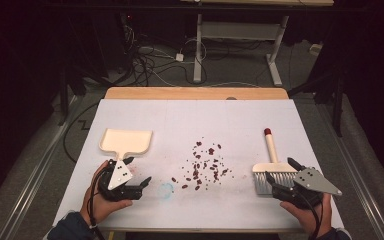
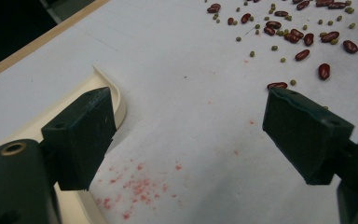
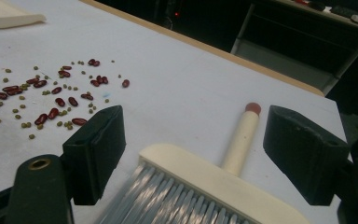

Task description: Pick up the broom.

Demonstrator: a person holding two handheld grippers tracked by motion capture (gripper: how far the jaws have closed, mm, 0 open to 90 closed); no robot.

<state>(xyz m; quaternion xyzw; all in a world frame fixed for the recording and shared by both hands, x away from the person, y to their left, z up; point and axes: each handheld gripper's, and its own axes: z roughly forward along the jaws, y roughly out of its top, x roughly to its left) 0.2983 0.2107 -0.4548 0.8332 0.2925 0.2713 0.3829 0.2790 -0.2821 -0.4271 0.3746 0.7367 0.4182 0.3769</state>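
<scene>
A cream dustpan (image 1: pixel 126 141) lies at the left of the white table top (image 1: pixel 190 120), its short handle pointing toward the near edge. My left gripper (image 1: pixel 139 171) hovers open just beyond that handle, and the dustpan's rim (image 2: pixel 117 99) passes beside its left jaw. Red beans and small green ones (image 1: pixel 202 165) are scattered mid-table. A cream brush (image 1: pixel 271 168) with grey bristles and a red-tipped handle (image 1: pixel 268 132) lies at the right. My right gripper (image 1: pixel 283 175) is open, its jaws standing to either side of the brush head (image 3: pixel 205 182) without touching it.
Reddish smears (image 2: pixel 135 186) and a faint blue ring (image 1: pixel 165 189) mark the table near my left gripper. The table's far wooden edge (image 1: pixel 195 93) borders a dark floor with cables and the white legs of a desk (image 1: pixel 198 50).
</scene>
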